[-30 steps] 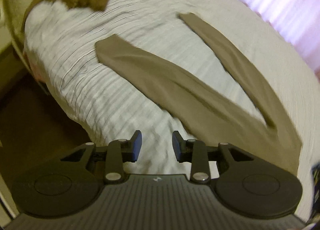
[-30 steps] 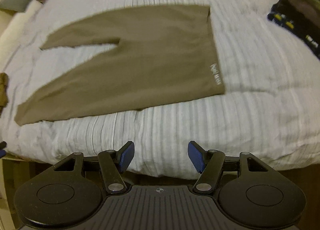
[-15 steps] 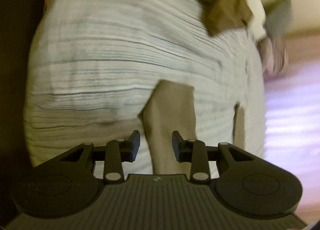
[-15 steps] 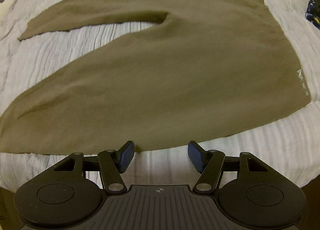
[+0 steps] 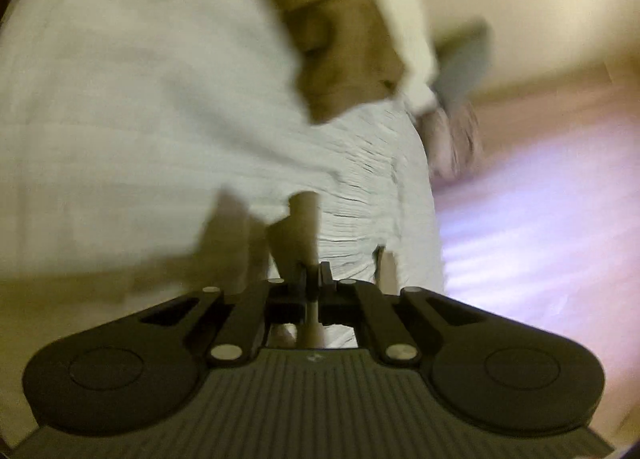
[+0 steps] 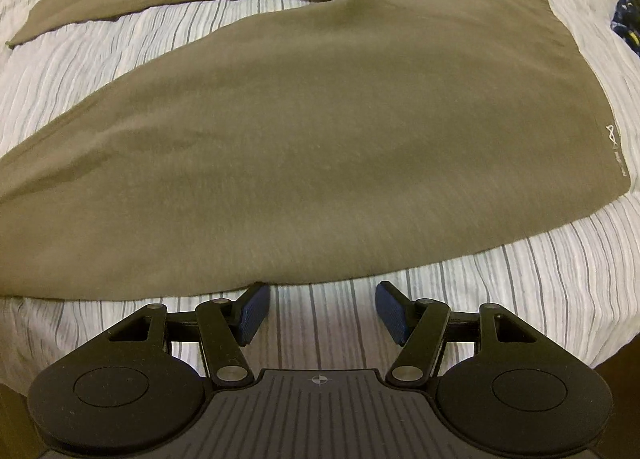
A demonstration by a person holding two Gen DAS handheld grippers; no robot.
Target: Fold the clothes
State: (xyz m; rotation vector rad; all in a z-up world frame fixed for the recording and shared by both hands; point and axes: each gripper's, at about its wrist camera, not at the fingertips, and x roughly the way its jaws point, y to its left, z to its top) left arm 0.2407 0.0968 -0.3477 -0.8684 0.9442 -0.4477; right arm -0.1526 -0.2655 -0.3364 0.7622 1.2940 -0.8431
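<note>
Olive leggings lie flat on the striped bedspread, waistband with a small logo to the right and both legs running left. My right gripper hangs open over the bedspread just short of the leggings' near edge, with nothing between its blue pads. In the blurred left wrist view, my left gripper has its jaws closing tight on the end of one olive leg, which rises as a narrow strip from between them. A sliver of the other leg shows to the right.
A crumpled olive garment lies further up the bed, with a grey cushion beyond it by the wall. A dark blue and yellow item sits at the bed's right edge. The bed drops off toward the floor.
My left gripper swung down to the leg's end and shut on it, lifting the fabric. My right gripper came down close to the leggings' near edge and stayed open.
</note>
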